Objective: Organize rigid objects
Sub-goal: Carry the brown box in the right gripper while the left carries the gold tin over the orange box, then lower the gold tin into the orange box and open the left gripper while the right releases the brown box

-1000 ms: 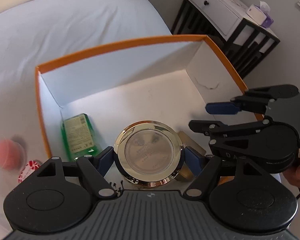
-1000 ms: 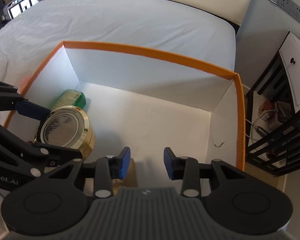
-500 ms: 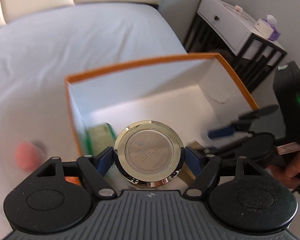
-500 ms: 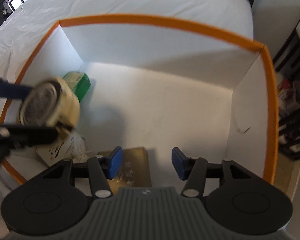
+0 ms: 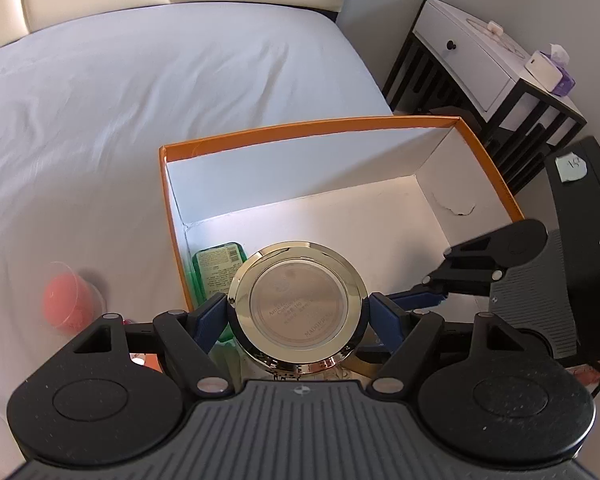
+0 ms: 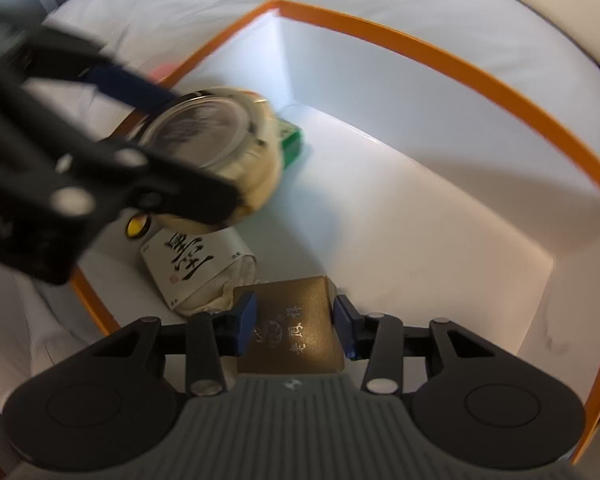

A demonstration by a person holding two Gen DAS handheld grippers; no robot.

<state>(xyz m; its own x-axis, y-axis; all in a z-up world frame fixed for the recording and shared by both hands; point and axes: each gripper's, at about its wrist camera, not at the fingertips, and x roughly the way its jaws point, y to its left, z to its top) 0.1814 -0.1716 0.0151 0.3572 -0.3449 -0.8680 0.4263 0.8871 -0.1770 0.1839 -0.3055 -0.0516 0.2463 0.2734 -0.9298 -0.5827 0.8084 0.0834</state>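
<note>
So we've got the round gold tin (image 5: 298, 300) clamped in our left claw (image 5: 296, 316), held up over the near-left corner of the orange box (image 5: 312, 126) on the bed (image 5: 140, 100). Below it sit a green bottle (image 6: 292, 140) and a white wrapped pack (image 6: 196, 268). Our right claw (image 6: 294, 326) has just been closing around the flat gold box (image 6: 294, 328); can't tell if its pads touch yet.
</note>
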